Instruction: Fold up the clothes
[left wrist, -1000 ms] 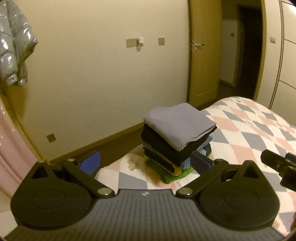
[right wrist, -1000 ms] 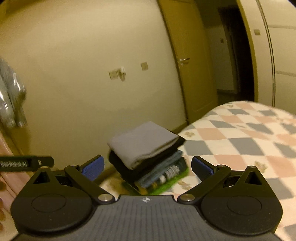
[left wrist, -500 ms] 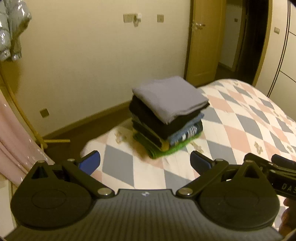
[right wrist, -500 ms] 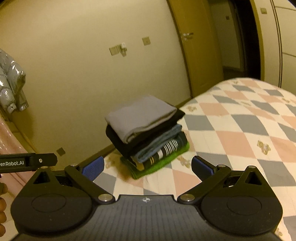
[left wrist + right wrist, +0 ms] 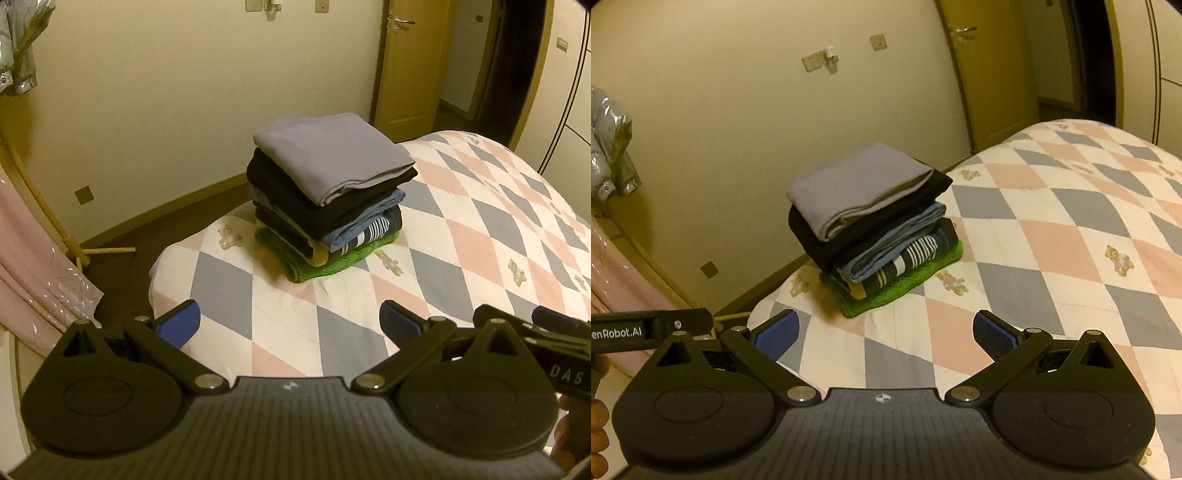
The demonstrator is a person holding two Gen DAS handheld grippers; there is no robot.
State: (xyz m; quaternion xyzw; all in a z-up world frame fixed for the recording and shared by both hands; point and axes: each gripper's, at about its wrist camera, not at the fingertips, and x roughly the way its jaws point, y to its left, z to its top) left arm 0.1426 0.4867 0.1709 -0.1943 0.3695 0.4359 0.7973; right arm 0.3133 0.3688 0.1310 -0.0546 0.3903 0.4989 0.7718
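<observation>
A stack of folded clothes (image 5: 328, 199) (image 5: 875, 221) sits near the corner of the bed: a grey piece on top, then black, blue, striped and a green one at the bottom. My left gripper (image 5: 290, 319) hovers open over the quilt, well short of the stack, nothing between its blue pads. My right gripper (image 5: 886, 332) is open and empty too, also back from the stack. The right gripper's body (image 5: 546, 332) shows at the left wrist view's right edge; the left gripper's body (image 5: 646, 328) shows at the right wrist view's left edge.
The checked quilt (image 5: 480, 229) (image 5: 1052, 229) covers the bed, stretching right. The bed's corner drops off left of the stack to dark floor (image 5: 122, 273). A pink curtain (image 5: 33, 266), a wooden stand (image 5: 55, 221), a hanging jacket (image 5: 609, 147) and a door (image 5: 406, 62) surround it.
Both grippers have risen and tilted down, so the stack sits lower and farther in view and more quilt shows. Both stayed open and empty.
</observation>
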